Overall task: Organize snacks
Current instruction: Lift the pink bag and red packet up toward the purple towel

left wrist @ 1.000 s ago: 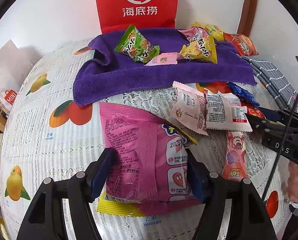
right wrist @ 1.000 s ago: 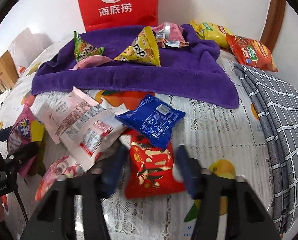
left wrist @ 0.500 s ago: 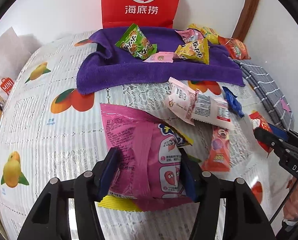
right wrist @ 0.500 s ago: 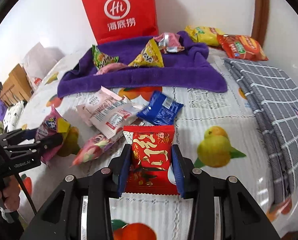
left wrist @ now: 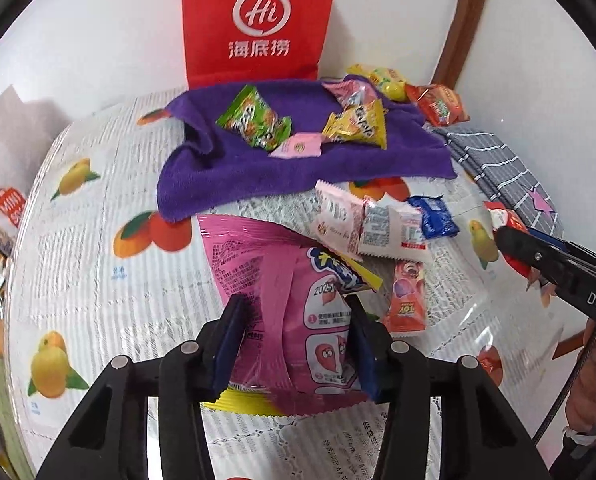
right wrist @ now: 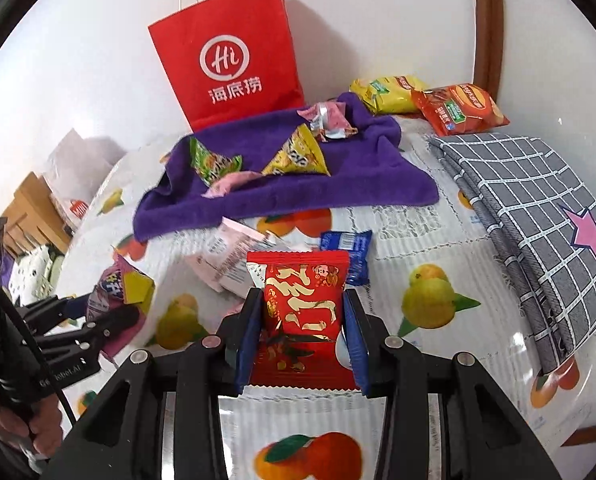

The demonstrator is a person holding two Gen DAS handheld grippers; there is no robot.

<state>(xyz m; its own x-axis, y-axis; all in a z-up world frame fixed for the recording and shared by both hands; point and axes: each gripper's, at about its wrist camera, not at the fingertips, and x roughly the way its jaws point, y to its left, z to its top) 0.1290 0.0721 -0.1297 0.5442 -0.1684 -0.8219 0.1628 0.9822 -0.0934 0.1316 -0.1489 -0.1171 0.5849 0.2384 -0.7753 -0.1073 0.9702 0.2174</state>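
My left gripper (left wrist: 294,344) is shut on a large pink snack bag (left wrist: 294,280) and holds it above the fruit-print tablecloth (left wrist: 98,272). My right gripper (right wrist: 302,336) is shut on a red snack packet (right wrist: 301,308), lifted off the table. A purple towel (left wrist: 258,168) at the back holds a green packet (left wrist: 254,122), a yellow packet (left wrist: 357,126) and small pink packets. Pale pink packets (left wrist: 369,228), a blue packet (left wrist: 433,216) and a pink-orange packet (left wrist: 405,300) lie loose in the middle.
A red paper bag (right wrist: 230,60) stands against the wall behind the towel. A yellow bag (right wrist: 389,94) and an orange chip bag (right wrist: 461,108) lie at the back right. A grey checked cloth (right wrist: 537,200) covers the right side. A white shopping bag (left wrist: 6,160) sits far left.
Both grippers have closed on their packets and lifted them up and back from the table. The right one took the red packet off the pile.
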